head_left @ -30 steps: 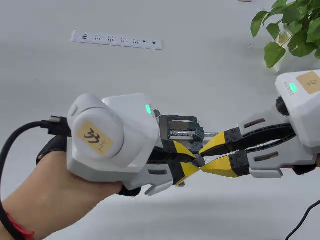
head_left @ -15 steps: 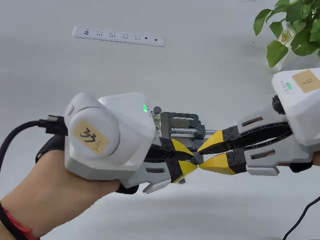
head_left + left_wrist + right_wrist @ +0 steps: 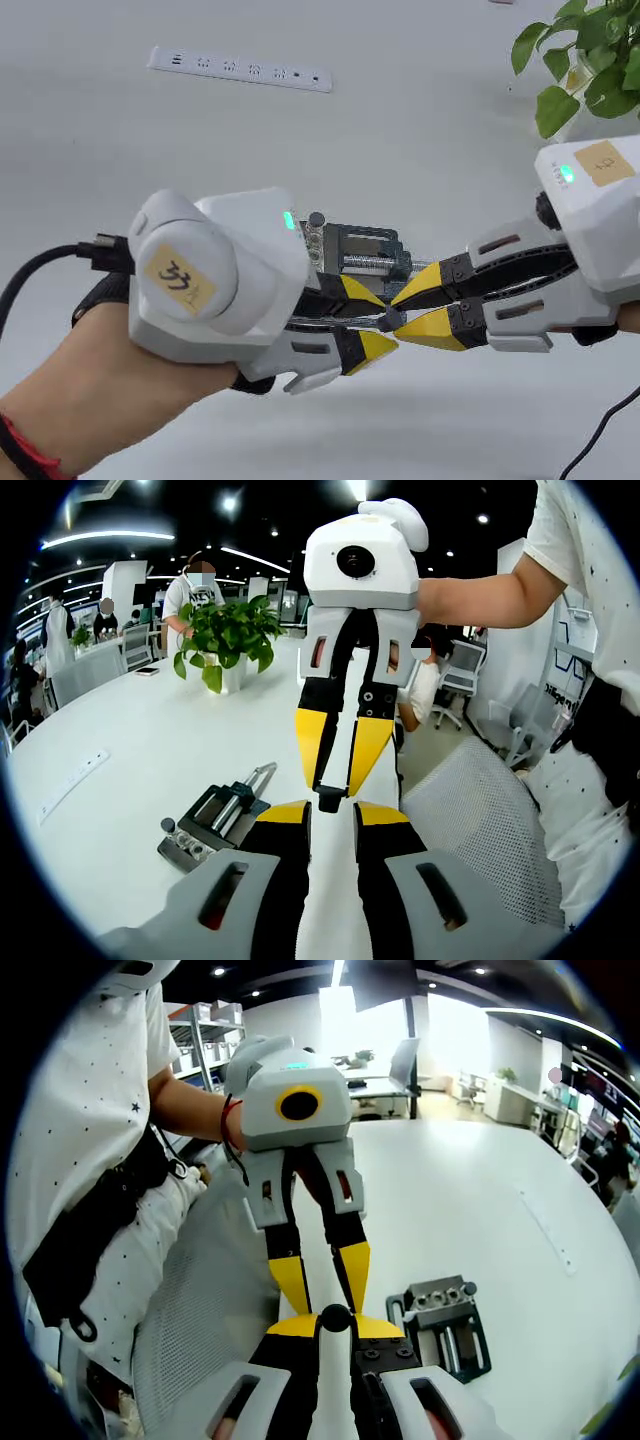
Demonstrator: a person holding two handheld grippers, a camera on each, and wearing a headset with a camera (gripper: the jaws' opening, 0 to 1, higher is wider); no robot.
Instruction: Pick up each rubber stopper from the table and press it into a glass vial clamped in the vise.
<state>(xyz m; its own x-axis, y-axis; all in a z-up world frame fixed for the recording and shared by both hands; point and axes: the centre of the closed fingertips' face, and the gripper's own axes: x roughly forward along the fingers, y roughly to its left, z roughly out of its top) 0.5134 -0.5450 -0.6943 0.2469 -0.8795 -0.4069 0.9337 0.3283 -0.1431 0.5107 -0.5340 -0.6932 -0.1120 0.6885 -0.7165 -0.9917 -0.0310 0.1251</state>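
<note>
Right gripper (image 3: 335,1326) fingers clamped on stopper (image 3: 328,802), left gripper (image 3: 333,815) fingers apart, vise (image 3: 365,250) just beyond

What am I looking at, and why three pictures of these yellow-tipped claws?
No robot: a person holds two two-jaw grippers. One picture comes from a headset camera looking down; the two round ones come from cameras riding on the grippers. The right gripper pinches a small dark rubber stopper; the left gripper meets it tip to tip, jaws open. On the white table stands a vise clamping glass vials; farther off lie a power strip and a potted plant.
</note>
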